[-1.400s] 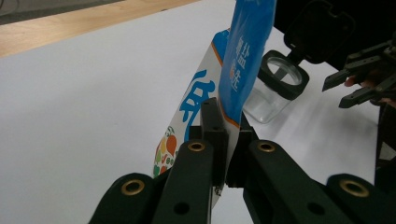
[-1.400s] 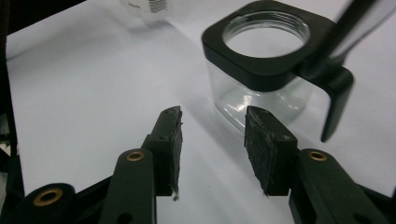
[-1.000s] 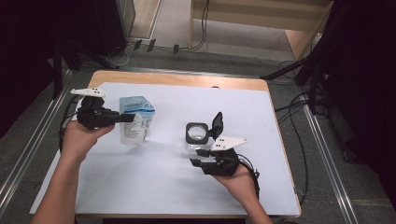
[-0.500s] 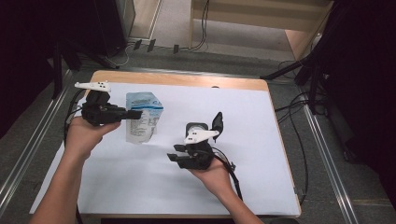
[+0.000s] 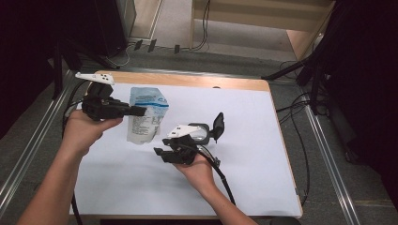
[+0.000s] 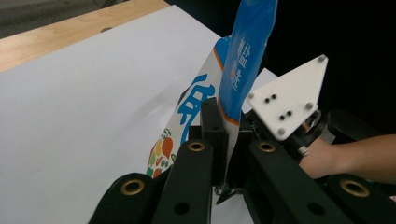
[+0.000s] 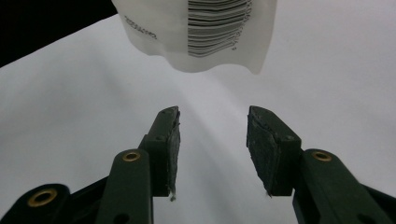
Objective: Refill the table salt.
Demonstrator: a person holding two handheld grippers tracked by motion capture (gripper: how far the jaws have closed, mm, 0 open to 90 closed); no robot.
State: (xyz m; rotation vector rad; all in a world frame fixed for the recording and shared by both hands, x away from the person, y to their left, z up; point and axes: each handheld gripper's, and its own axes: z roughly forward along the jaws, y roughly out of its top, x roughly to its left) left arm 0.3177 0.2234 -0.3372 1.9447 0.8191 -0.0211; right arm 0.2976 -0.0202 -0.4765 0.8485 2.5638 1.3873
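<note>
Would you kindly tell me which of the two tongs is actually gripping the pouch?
The left tongs: clamped on the pouch's blue top edge. The right tongs stand open, empty, below its bottom.

The pouch [image 5: 144, 117] between the left gripper's [image 5: 137, 111] black jaws is white with a blue top. Up close, the pouch [image 6: 233, 84] has blue letters, and little orange and green pictures beside the jaws. Just past the right gripper's [image 7: 212, 135] black jaws, the pouch [image 7: 205, 32] is white with a black barcode and small black print. The table sheet [image 5: 263, 140] is white with a light brown wood edge. The plate [image 6: 289, 105] by the jaws is white with dark dots
</note>
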